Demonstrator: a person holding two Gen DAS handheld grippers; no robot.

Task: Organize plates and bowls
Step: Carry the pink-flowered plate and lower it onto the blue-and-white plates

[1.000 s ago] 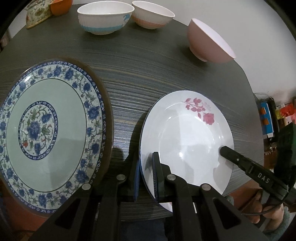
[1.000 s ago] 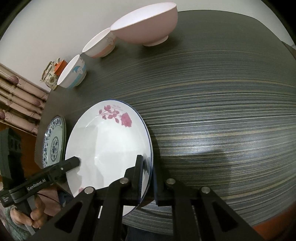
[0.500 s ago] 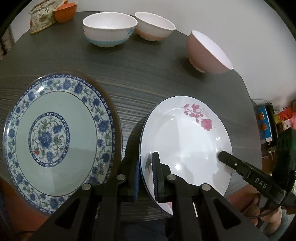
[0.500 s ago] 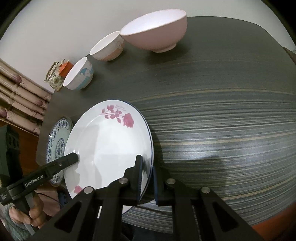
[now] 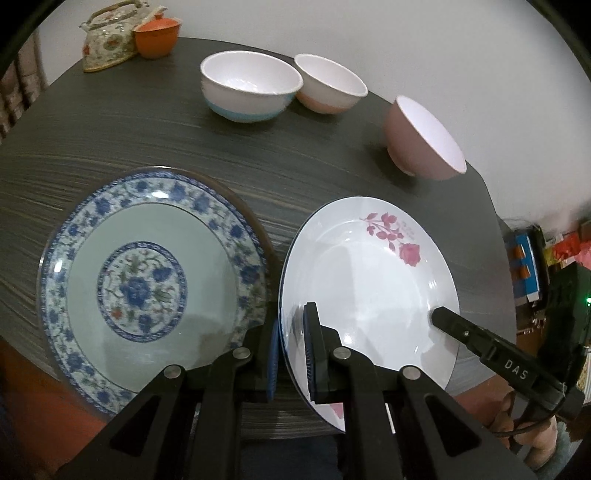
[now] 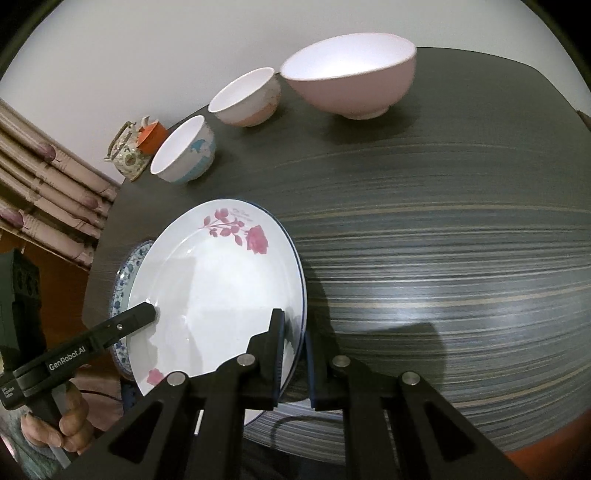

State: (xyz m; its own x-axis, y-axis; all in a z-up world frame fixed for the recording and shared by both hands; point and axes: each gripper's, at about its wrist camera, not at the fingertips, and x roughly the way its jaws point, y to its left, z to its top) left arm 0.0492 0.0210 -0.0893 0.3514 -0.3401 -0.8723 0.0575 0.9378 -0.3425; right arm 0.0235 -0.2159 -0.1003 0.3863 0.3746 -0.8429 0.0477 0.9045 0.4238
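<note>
A white plate with a pink rose is held tilted above the dark table by both grippers. My left gripper is shut on its left rim; it also shows in the right wrist view. My right gripper is shut on its right rim; it also shows in the left wrist view. A blue floral plate lies flat to the left, partly hidden behind the white plate in the right wrist view.
Along the table's far side stand a white and blue bowl, a white and pink bowl and a pink bowl. A floral teapot and an orange cup stand at the far left corner.
Both grippers have lifted the white rose plate higher and carried it left, toward the blue floral plate. The bowls and teapot have come further into view.
</note>
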